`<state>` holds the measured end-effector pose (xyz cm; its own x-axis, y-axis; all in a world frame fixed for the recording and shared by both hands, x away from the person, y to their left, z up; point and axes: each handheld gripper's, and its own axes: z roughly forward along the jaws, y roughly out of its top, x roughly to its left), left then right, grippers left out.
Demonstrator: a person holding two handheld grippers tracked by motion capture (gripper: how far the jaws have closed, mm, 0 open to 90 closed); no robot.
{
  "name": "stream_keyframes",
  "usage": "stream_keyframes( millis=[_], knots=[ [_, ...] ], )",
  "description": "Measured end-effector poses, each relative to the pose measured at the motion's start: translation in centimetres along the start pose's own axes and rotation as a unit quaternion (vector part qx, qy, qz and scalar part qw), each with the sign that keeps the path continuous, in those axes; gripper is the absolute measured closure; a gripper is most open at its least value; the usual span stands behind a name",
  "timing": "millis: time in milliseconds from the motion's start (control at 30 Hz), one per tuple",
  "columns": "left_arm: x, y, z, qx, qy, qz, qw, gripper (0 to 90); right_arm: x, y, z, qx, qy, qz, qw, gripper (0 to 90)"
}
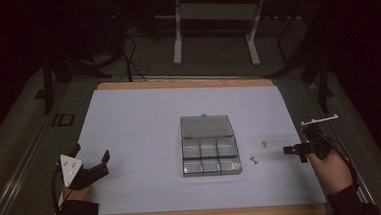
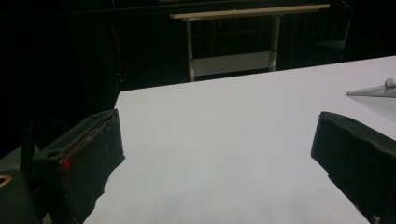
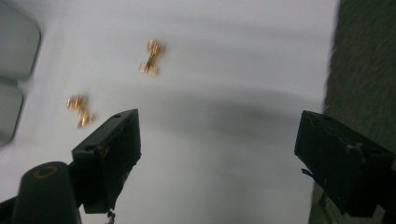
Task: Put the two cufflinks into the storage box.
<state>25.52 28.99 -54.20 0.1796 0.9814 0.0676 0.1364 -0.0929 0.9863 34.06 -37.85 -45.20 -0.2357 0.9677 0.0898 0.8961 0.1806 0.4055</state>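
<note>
Nearby, two small gold metal fittings (image 1: 265, 144) (image 1: 254, 160) lie on the white counter (image 1: 129, 121) between the clear plastic compartment box (image 1: 211, 157) and the right gripper (image 1: 295, 150), fingers wide. Left gripper (image 1: 92, 158), fingers wide, sits near the counter's left edge over bare surface.

White table (image 1: 129, 121): compartment box (image 1: 210, 153), 2 gold pieces (image 1: 259, 152).
</note>
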Motion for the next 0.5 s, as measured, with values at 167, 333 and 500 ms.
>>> stream_keyframes(
  millis=[167, 333, 500],
  knots=[
    [0.0, 0.0, 0.0, 0.0, 0.0, 0.0, 1.0, 2.6, 0.8, 0.0, 0.5, 0.08, 0.012, -0.023, 0.9965, 14.4],
    [0.0, 0.0, 0.0, 0.0, 0.0, 0.0, 1.0, 2.6, 1.2, -0.1, 0.8, 0.147, 0.019, -0.045, 0.9879, 14.5],
    [0.0, 0.0, 0.0, 0.0, 0.0, 0.0, 1.0, 2.6, 1.6, -0.5, 1.1, 0.205, 0.03, -0.076, 0.9753, 14.4]
  ],
)
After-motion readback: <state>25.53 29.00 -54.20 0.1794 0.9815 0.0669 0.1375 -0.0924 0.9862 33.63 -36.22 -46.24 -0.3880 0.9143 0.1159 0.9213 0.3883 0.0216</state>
